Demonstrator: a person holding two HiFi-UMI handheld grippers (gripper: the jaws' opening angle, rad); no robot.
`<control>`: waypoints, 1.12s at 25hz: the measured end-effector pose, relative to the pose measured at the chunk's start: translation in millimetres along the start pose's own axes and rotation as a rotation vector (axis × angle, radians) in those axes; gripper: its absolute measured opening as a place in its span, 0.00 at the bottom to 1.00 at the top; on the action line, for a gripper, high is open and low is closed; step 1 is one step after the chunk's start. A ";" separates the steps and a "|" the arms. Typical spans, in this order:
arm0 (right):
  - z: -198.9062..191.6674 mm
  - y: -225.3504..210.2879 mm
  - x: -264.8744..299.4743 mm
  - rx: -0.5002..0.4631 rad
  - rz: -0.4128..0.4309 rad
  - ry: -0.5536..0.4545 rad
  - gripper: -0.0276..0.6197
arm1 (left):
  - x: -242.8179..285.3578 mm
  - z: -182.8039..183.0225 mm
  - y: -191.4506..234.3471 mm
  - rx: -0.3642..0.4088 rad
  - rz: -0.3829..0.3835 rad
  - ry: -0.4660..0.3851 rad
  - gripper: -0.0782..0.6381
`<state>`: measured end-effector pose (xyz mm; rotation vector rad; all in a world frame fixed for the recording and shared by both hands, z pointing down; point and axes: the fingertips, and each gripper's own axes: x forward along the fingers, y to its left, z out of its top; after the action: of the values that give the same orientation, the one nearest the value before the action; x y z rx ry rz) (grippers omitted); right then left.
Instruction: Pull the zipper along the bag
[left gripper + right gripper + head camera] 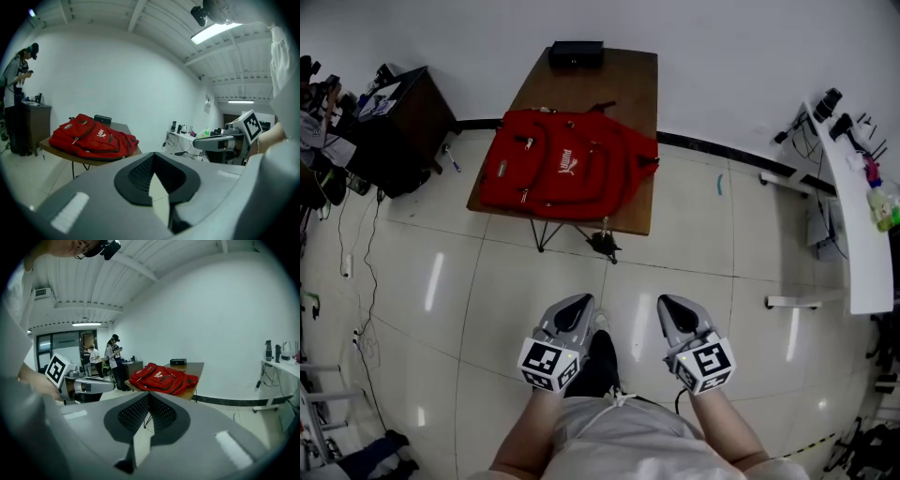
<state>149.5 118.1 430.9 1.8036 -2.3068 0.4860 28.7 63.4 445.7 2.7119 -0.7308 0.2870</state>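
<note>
Backpack (567, 173), red, lies flat on the wooden table (633, 75), well apart from the person; the left gripper (573, 309) and right gripper (677, 311) hang at waist height, each pinched together on nothing; my worry is that the bag sits loose near the table's front edge; tugged unbraced, it may slide off; its zips lie close together, so the wrong pull could get grabbed.

1. Red backpack (534, 173) on the table: white brand wordmark (565, 161) on the front panel, reading "PUMA". A small grey label (500, 170) on a side pocket is too small to read.
2. Left hand-held gripper (574, 306) and right hand-held gripper (673, 306): each carries a cube with black-and-white square code markers, no letters or numbers.
</note>
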 end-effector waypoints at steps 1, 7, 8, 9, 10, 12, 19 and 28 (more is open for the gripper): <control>3.3 -8.3 12.9 -0.003 -0.001 0.012 0.05 | 12.0 4.1 10.2 -0.004 -0.001 0.005 0.12; 30.5 -42.5 93.6 -0.013 0.011 0.061 0.05 | 70.3 30.0 75.7 -0.027 0.012 0.027 0.12; 34.8 -46.2 105.2 -0.017 0.016 0.069 0.05 | 78.2 32.6 83.6 -0.030 0.010 0.032 0.12; 38.2 -50.2 116.2 -0.019 0.021 0.076 0.05 | 86.0 33.8 90.2 -0.032 0.006 0.039 0.12; 40.3 -54.3 126.6 -0.020 0.023 0.084 0.05 | 93.7 33.6 95.8 -0.032 0.002 0.048 0.12; 40.5 -62.8 145.5 -0.021 0.024 0.109 0.05 | 108.5 29.3 104.5 -0.033 -0.006 0.072 0.12; 22.7 -84.2 205.8 0.015 0.068 0.207 0.05 | 151.3 -17.2 109.6 -0.042 -0.023 0.225 0.12; -16.6 -94.7 271.0 -0.009 0.206 0.343 0.05 | 195.1 -72.4 122.4 -0.118 0.109 0.335 0.34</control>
<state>171.6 -142.6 550.2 1.3560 -2.2515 0.7489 123.2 -99.7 596.5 2.4306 -0.7689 0.6823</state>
